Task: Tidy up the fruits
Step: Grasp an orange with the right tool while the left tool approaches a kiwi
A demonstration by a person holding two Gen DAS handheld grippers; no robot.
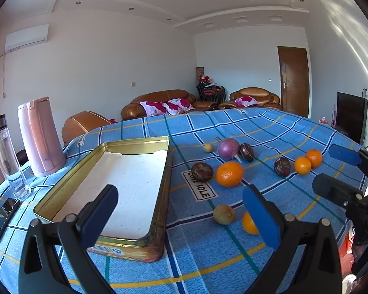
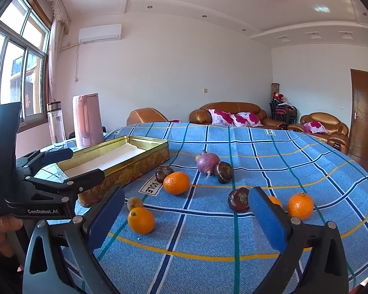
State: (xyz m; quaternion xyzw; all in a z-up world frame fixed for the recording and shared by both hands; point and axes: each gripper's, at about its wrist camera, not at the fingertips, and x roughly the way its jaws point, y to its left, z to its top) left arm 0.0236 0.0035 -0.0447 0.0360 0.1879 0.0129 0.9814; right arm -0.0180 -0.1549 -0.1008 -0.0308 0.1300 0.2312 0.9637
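Observation:
An open gold tin point(image 1: 164, 191) point(image 2: 139, 165) with a white floor lies on the left of the blue checked cloth, with nothing in it. To its right are scattered several oranges point(image 1: 230, 174) point(image 2: 176, 182), three dark brown fruits point(image 1: 202, 171) point(image 2: 239, 199), a purple bulb point(image 1: 228, 148) point(image 2: 207, 163), a kiwi point(image 1: 223, 214) point(image 2: 135, 202) and a small yellow fruit point(image 1: 208, 147). My left gripper point(image 1: 181, 210) point(image 2: 87, 162) hangs open over the tin's near right corner. My right gripper point(image 2: 187, 216) point(image 1: 336, 171) is open above the near cloth, holding nothing.
A pink kettle point(image 1: 40, 137) point(image 2: 87, 120) and a clear bottle point(image 1: 6, 156) point(image 2: 56, 125) stand behind the tin on the left. A phone point(image 1: 2, 216) lies near the table's left edge. A hand point(image 2: 2, 232) grips the left gripper's handle. Brown sofas point(image 2: 229, 116) stand beyond the table.

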